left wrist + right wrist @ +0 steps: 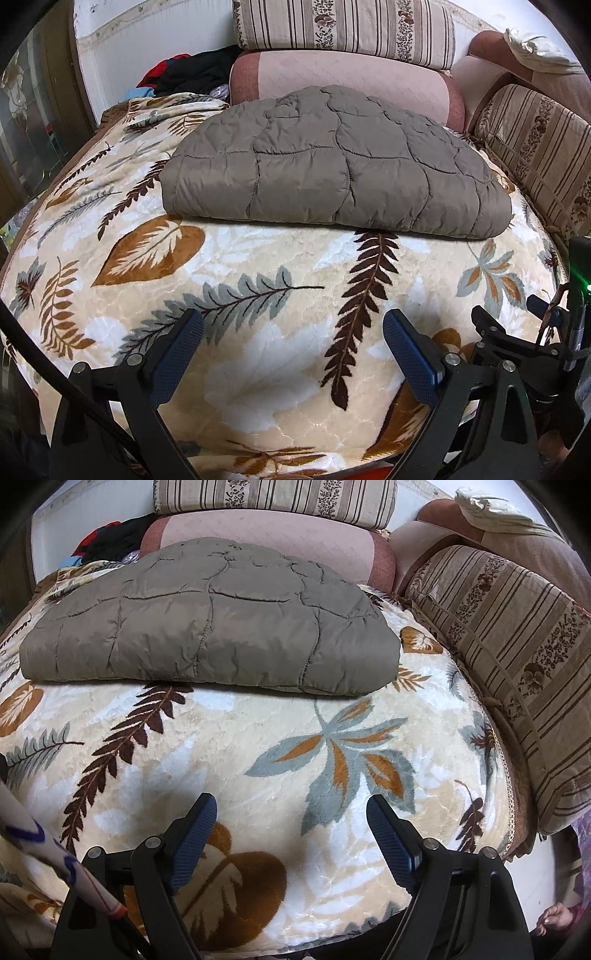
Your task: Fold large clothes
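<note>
A grey-brown quilted padded garment (332, 162) lies folded into a thick flat bundle on a cream blanket with a leaf pattern (258, 266). It also shows in the right wrist view (210, 620), on the same blanket (258, 738). My left gripper (293, 325) is open and empty, held over the blanket in front of the bundle's near edge. My right gripper (291, 808) is open and empty too, also short of the bundle. Part of the right gripper's frame (517, 332) shows at the right edge of the left wrist view.
Striped floral cushions (343, 29) and a pink bolster (343, 77) stand behind the bundle. Another striped cushion (509, 646) lines the right side. A pile of dark and red clothes (192, 74) lies at the back left. A hand (557, 915) shows at the lower right.
</note>
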`<state>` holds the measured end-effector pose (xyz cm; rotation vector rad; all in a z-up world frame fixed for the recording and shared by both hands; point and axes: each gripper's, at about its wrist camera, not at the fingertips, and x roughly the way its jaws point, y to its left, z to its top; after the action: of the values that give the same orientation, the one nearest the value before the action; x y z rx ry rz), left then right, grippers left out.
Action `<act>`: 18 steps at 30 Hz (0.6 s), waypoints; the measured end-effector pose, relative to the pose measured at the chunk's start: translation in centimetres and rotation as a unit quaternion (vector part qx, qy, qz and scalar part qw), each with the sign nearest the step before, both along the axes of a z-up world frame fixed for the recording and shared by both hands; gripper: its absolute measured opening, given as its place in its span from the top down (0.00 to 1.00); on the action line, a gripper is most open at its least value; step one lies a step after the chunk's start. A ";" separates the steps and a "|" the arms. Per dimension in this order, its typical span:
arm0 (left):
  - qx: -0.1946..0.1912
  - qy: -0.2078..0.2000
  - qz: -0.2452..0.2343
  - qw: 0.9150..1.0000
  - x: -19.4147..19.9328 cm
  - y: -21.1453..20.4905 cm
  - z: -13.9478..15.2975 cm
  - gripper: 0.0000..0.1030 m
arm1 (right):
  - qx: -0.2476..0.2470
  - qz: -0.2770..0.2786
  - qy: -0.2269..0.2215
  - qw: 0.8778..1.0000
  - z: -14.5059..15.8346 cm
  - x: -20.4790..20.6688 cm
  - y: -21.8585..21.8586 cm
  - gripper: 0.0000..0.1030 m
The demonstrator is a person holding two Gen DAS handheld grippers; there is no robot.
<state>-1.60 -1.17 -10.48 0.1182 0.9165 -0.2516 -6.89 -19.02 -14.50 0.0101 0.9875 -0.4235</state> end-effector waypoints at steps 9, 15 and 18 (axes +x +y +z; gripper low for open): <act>0.000 0.006 0.002 1.000 0.3 0.1 -0.4 0.06 | 0.002 -0.002 0.002 1.000 -0.2 0.1 0.1 0.16; 0.001 0.008 0.003 1.000 0.3 0.1 -0.7 0.06 | 0.004 0.001 0.002 1.000 -0.4 0.2 0.0 0.16; 0.001 0.011 0.004 1.000 0.4 0.1 -0.8 0.06 | 0.004 0.003 0.002 1.000 -0.5 0.3 0.2 0.16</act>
<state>-1.18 -1.06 -11.28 0.1144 0.9381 -0.2457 -6.62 -18.81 -15.00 0.0134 0.9934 -0.4135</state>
